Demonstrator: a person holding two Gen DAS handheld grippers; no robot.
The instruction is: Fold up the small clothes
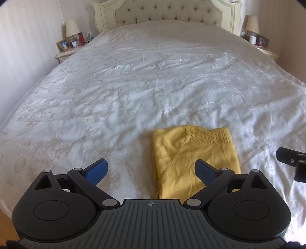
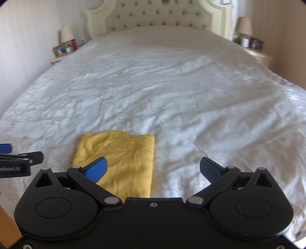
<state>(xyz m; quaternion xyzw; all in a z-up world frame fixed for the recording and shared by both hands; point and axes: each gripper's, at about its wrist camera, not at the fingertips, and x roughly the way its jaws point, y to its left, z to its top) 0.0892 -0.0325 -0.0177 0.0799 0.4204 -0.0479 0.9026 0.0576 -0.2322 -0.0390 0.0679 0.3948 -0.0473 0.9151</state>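
Right now we hold both tongs spread and empty above the bed (image 1: 133, 80). The folded yellow garment (image 1: 193, 160) lies between them, long axis running away from us: right of the left tongs (image 1: 152, 170), left of the right tongs (image 2: 154, 169), about equally near.

White bed (image 1: 153, 76) with wrinkled floral-embroidered cover, tufted cream headboard (image 1: 168, 13) at far end, folded yellow knit garment (image 1: 193, 157) flat on near edge, right of centre, smocked band at its far side
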